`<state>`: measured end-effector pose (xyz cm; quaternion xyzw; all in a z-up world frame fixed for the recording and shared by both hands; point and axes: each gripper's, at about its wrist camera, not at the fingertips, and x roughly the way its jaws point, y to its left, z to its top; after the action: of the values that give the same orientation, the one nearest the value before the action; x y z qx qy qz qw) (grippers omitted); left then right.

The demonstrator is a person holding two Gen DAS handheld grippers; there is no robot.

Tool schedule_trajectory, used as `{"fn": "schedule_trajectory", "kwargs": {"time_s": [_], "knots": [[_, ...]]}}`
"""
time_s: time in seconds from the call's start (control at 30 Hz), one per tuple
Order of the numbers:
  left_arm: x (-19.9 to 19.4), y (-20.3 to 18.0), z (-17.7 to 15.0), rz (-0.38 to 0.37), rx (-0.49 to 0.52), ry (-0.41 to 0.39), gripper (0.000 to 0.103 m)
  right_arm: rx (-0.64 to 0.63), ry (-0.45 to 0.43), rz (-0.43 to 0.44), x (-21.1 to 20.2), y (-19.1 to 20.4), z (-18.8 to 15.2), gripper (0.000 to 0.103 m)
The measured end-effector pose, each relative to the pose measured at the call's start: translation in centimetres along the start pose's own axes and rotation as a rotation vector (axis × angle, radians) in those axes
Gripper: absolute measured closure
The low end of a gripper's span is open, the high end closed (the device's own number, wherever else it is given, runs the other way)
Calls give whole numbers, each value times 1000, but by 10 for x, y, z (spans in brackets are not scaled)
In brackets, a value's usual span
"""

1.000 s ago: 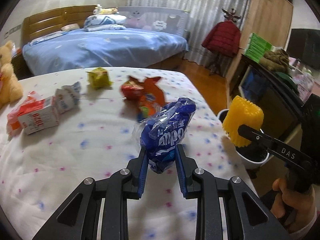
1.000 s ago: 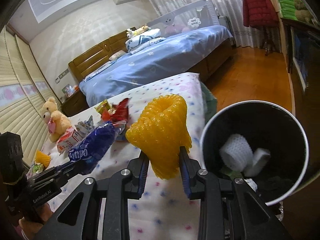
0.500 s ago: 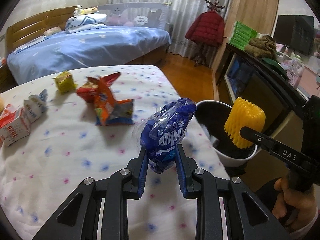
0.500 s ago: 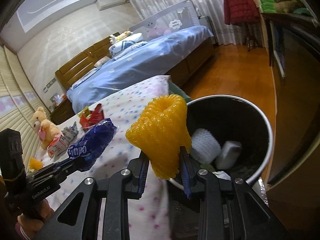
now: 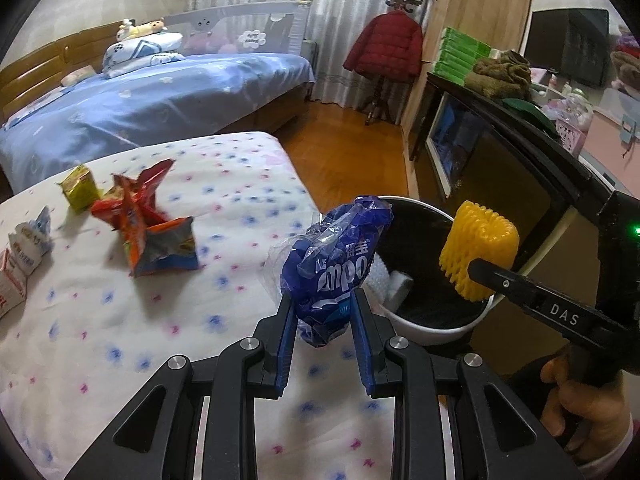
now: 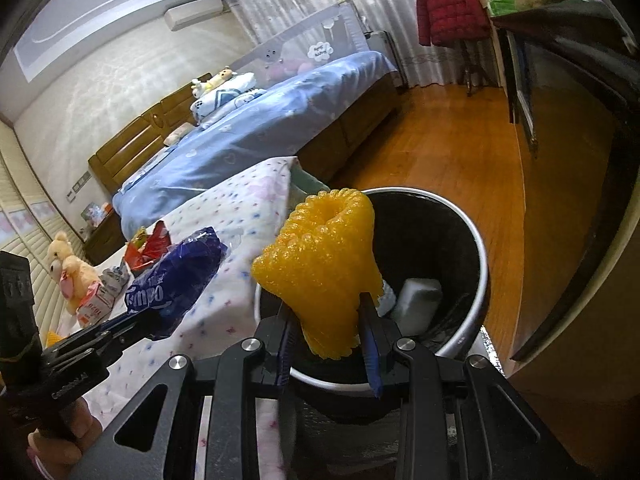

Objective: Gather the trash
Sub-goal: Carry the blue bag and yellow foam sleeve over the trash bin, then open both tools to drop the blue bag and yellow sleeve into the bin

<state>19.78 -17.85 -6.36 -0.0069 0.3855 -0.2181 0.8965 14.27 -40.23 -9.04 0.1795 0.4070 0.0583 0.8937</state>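
My left gripper (image 5: 323,307) is shut on a crumpled blue plastic wrapper (image 5: 334,264), held just above the bed's right edge beside the bin. A yellow foam net sleeve (image 6: 326,270) is clamped in my right gripper (image 6: 326,320), hanging over the bin's near rim. The white bin with a black liner (image 6: 478,252) stands on the floor by the bed and holds white pieces of trash (image 6: 416,300). In the left wrist view the bin (image 5: 430,326) sits behind the wrapper, with the yellow sleeve (image 5: 478,256) over its right side.
On the dotted bedspread (image 5: 120,320) lie red and orange snack wrappers (image 5: 148,220), a yellow packet (image 5: 78,188) and small cartons (image 5: 28,236). A dark cabinet (image 5: 520,160) runs along the right. A teddy bear (image 6: 70,268) sits at the far left.
Both grippers have carried their loads to the right, off the bed's middle toward the bin. The yellow sleeve now hangs over the bin's opening, and the blue wrapper has reached its rim.
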Motion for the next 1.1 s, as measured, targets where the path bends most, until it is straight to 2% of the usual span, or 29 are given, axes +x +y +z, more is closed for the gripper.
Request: {"fn": "schedule_trajectory", "kwargs": {"time_s": [1.1], "knots": [[44, -39, 20, -29, 57, 32, 77, 44, 42, -54, 16, -27, 14, 72]]}}
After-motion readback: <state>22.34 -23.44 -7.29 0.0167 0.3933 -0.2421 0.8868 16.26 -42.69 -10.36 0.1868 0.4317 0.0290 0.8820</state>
